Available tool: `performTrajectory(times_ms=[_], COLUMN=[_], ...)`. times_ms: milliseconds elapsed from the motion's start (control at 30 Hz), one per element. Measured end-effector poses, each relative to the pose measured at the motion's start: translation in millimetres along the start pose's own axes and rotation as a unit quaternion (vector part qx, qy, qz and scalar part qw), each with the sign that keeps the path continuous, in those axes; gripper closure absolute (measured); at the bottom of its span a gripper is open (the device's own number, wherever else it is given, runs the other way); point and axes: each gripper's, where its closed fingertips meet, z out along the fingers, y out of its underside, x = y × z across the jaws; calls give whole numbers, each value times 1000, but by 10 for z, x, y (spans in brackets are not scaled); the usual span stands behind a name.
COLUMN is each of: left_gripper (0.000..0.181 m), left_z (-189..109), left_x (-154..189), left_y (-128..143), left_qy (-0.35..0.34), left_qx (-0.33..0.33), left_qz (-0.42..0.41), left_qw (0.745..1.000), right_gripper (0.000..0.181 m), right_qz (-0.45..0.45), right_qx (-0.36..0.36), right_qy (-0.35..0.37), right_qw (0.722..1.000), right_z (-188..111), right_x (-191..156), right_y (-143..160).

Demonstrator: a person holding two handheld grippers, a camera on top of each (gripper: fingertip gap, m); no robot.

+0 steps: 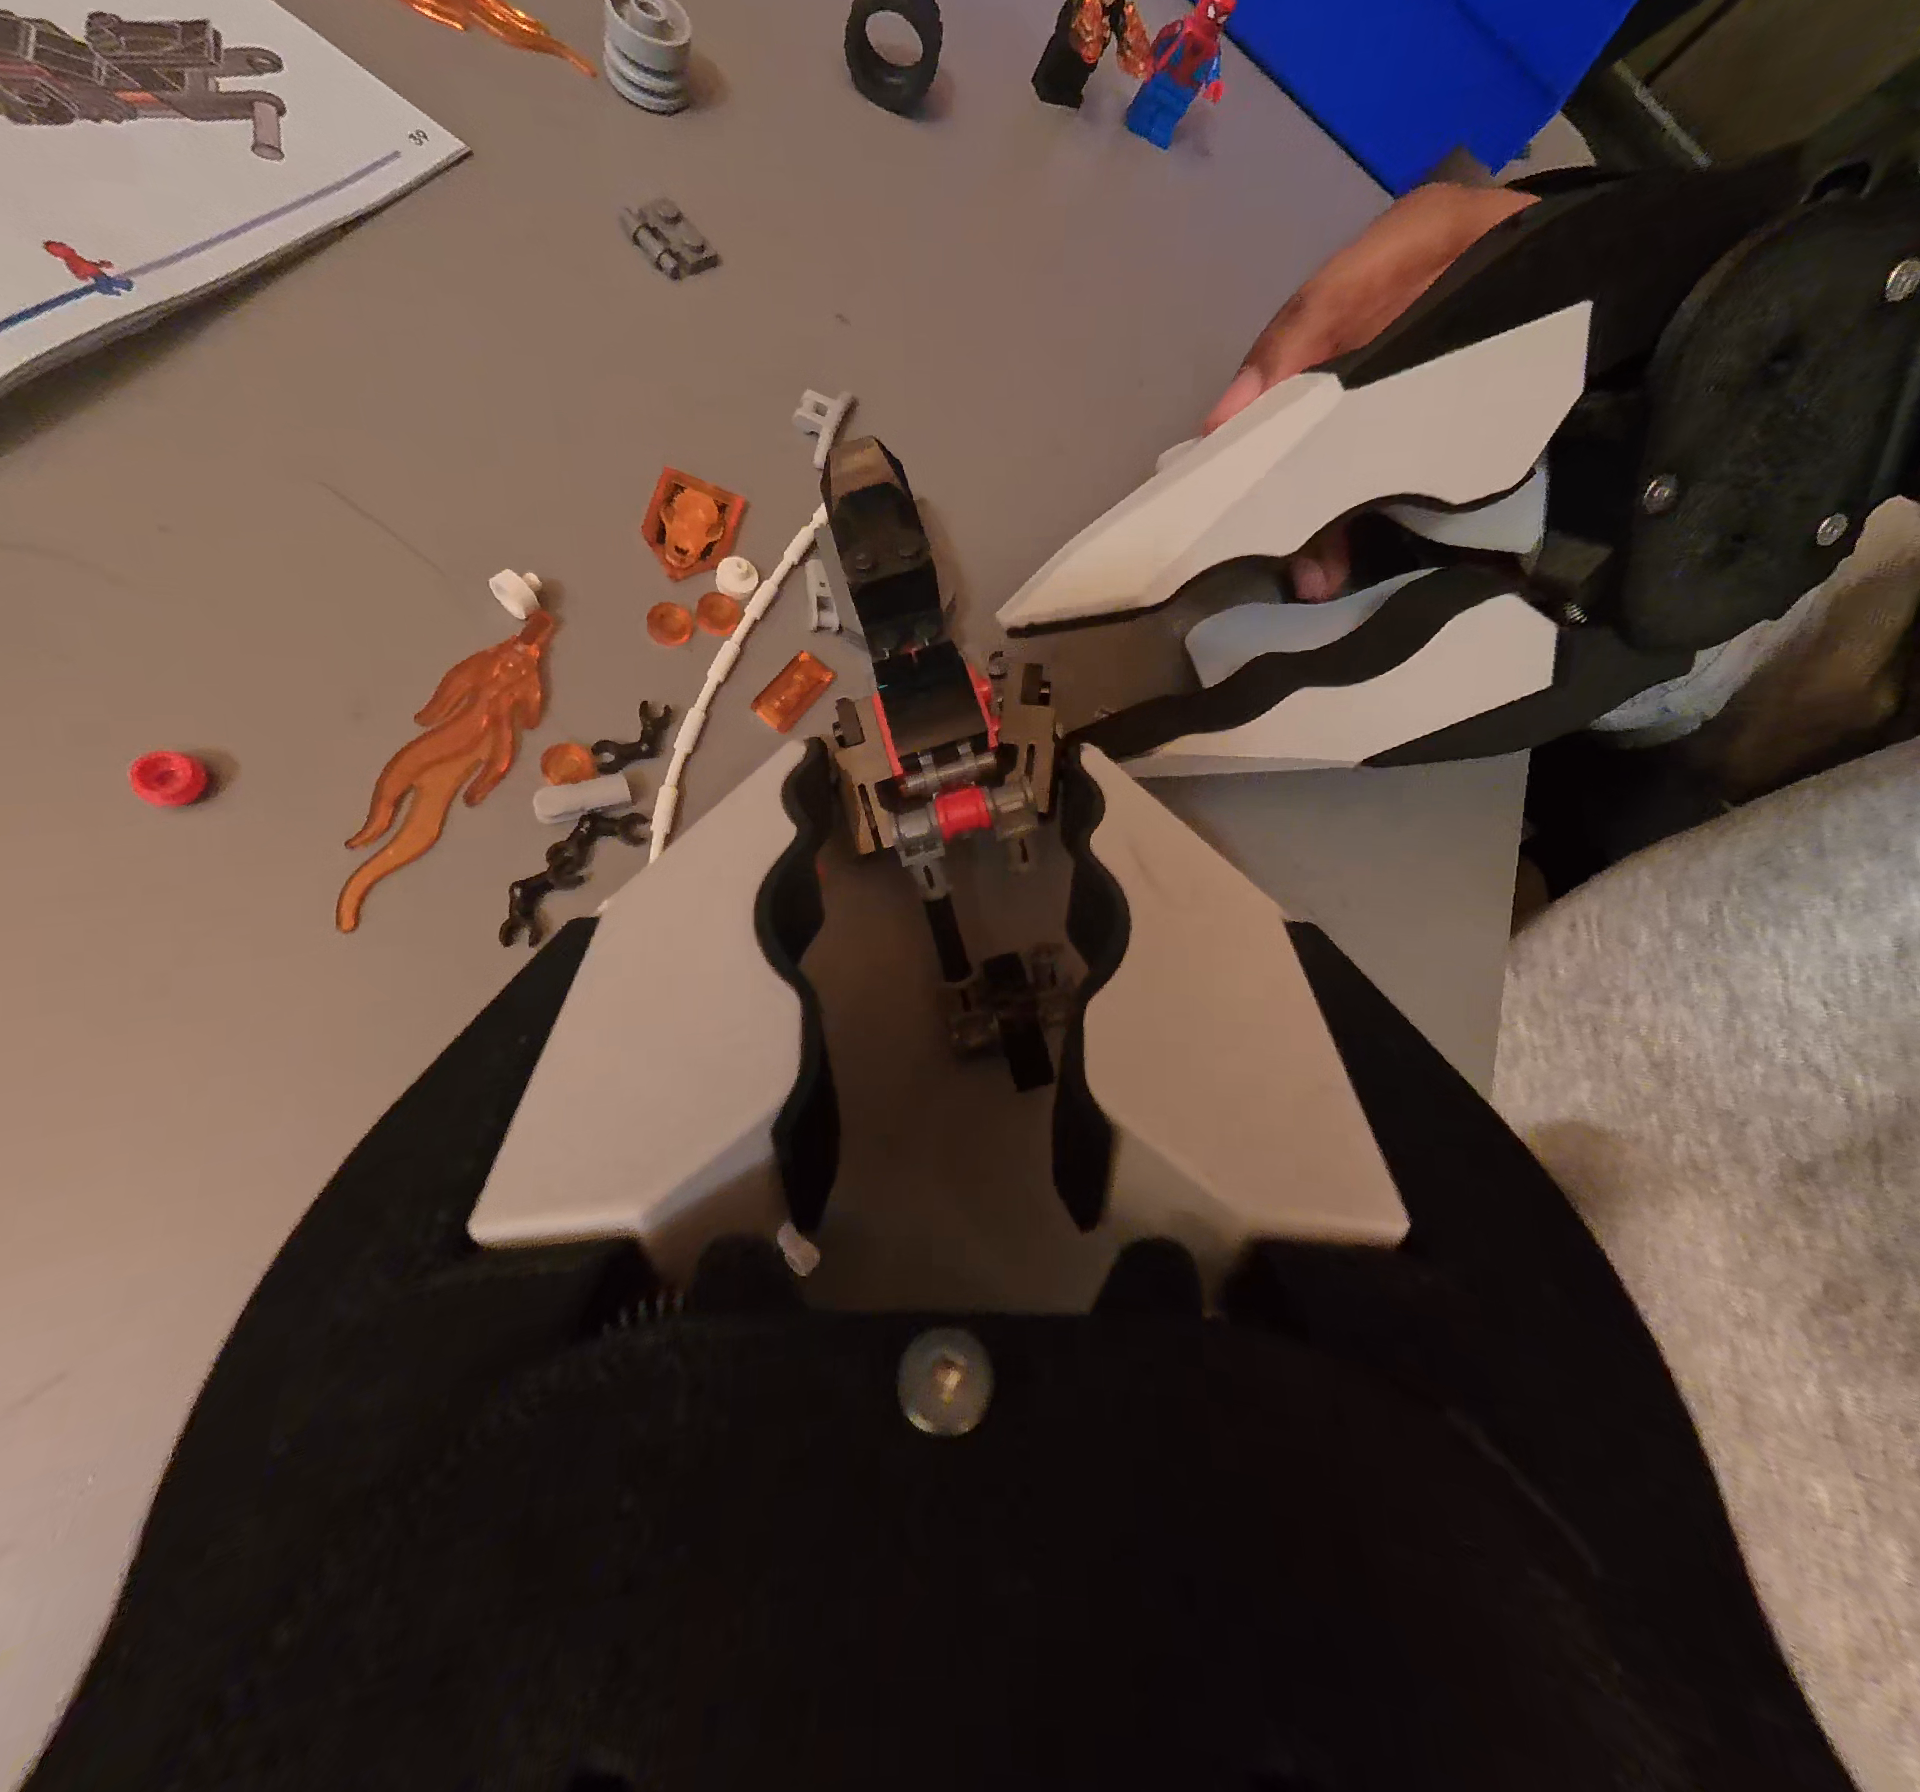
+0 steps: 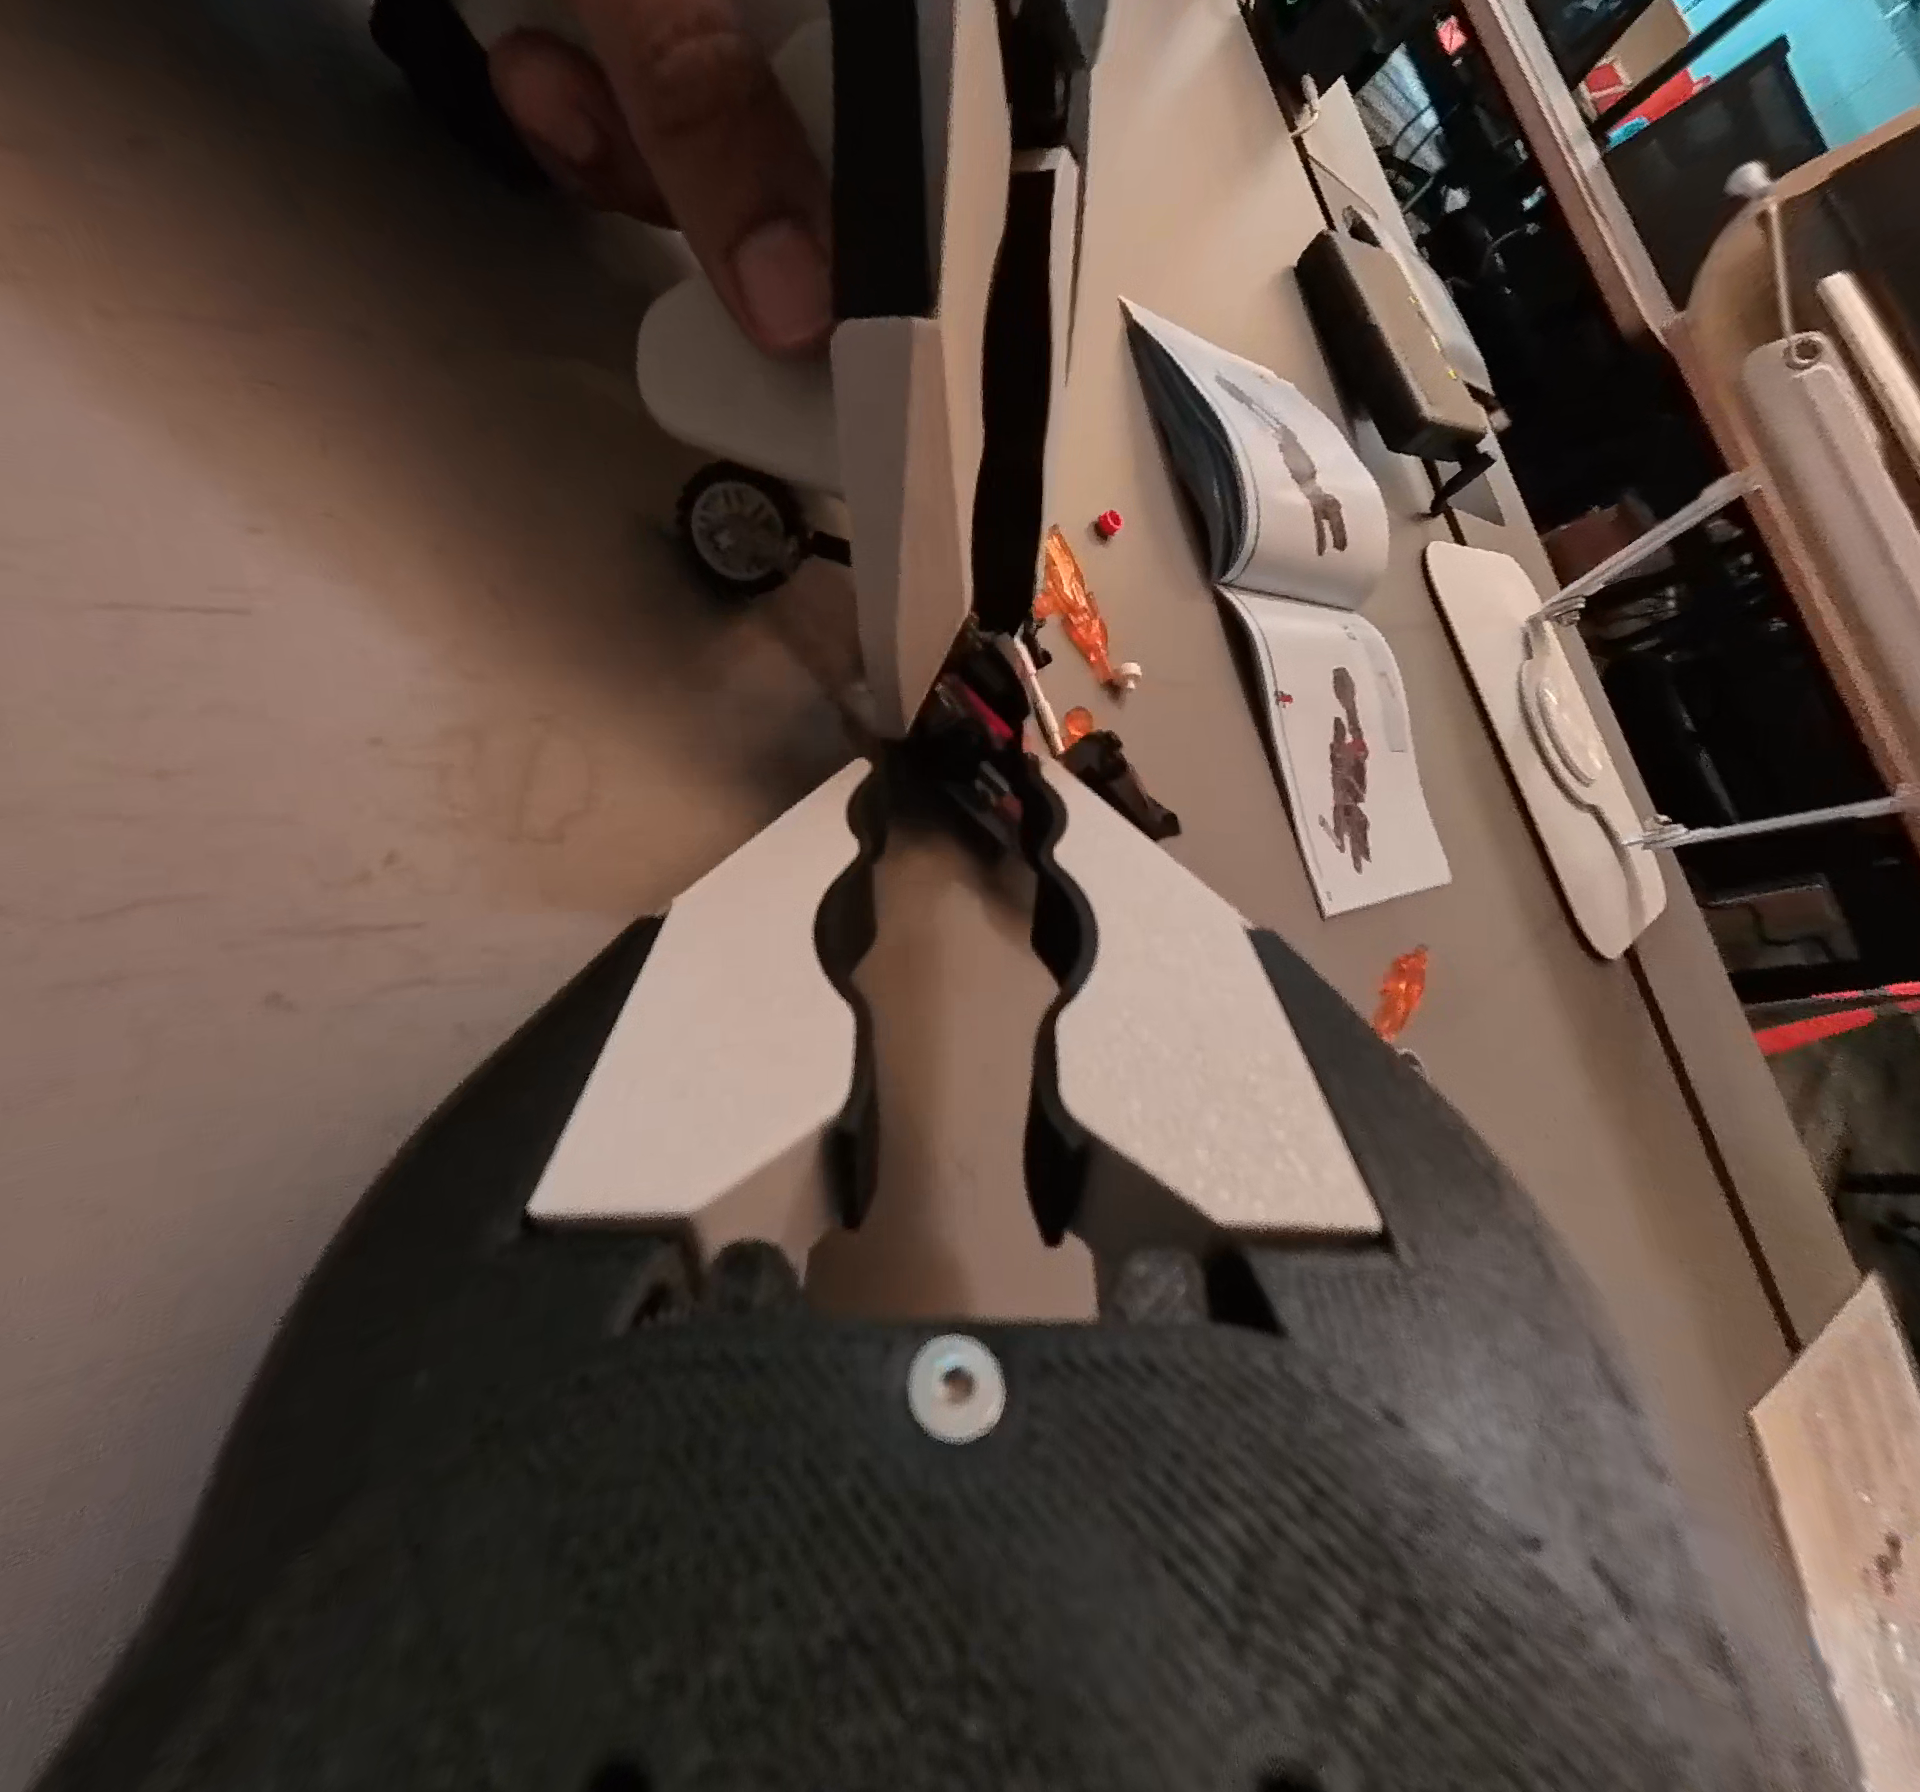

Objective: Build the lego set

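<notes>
Jaws, both grippers: left gripper [image 1: 940, 786] and right gripper [image 2: 951, 786] clenched on motorcycle model [image 1: 935, 703] (part-built). Risk: opposing squeeze snaps joints, drops bricks among flame pieces [image 1: 457, 734] beside model.

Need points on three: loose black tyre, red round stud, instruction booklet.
black tyre [image 1: 892, 38], left wrist view, on its rubber tread ring.
red round stud [image 1: 167, 775], left wrist view, on its top face.
instruction booklet [image 2: 1351, 776], right wrist view, on the open lower page.
</notes>
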Motion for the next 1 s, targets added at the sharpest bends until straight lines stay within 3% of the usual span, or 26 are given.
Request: performTrajectory(times_ms=[300, 533, 700, 800, 1000], left_gripper=[138, 138, 137, 138, 138], left_z=[-1, -2, 3, 3, 8], left_x=[0, 11, 19, 24, 31], left_y=[-1, -2, 5, 5, 11], left_qy=[2, 0, 2, 3, 5], left_qx=[0, 1, -2, -2, -5], left_qz=[-1, 7, 10, 11, 12], left_qw=[1000, 1000, 1000, 1000, 1000], right_gripper=[159, 123, 107, 116, 121], right_qz=[94, 202, 243, 259, 237], right_qx=[36, 44, 39, 32, 15], right_qy=[-53, -133, -217, -249, -247], right_qw=[993, 969, 945, 933, 940], right_z=[-116, -65, 64, 82, 109], right_x=[89, 309, 215, 176, 138], right_y=[-35, -17, 59, 80, 131])
